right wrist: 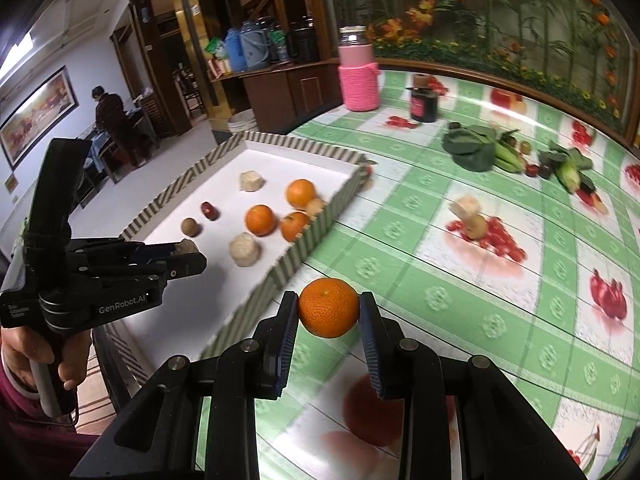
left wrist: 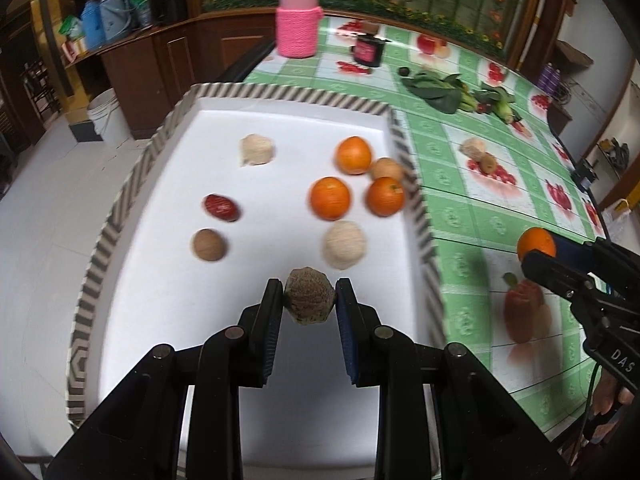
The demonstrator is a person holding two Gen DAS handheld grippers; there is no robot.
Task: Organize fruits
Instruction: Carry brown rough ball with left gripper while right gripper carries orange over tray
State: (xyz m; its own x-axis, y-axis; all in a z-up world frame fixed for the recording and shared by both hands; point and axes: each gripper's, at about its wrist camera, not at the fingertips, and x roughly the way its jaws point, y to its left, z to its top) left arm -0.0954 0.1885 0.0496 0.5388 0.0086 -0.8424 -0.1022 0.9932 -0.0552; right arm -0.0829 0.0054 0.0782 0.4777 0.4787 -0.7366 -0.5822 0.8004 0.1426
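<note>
My left gripper (left wrist: 309,300) is shut on a rough brown fruit (left wrist: 309,295) and hangs over the near part of the white tray (left wrist: 288,92) with the striped rim. Inside the tray lie three oranges (left wrist: 330,197), two pale fuzzy fruits (left wrist: 344,244), a red date (left wrist: 222,207) and a brown round fruit (left wrist: 208,244). My right gripper (right wrist: 328,312) is shut on an orange (right wrist: 329,307), held above the green tablecloth just right of the tray (right wrist: 320,216). The left gripper (right wrist: 188,254) shows at the left of the right wrist view, over the tray.
On the tablecloth (right wrist: 440,280) to the right lie a pale fruit and a kiwi (right wrist: 474,216), leafy greens (right wrist: 472,148) with small fruits, a dark jar (right wrist: 424,104) and a pink knitted bottle (right wrist: 358,76). A person stands far off at the left (right wrist: 110,120).
</note>
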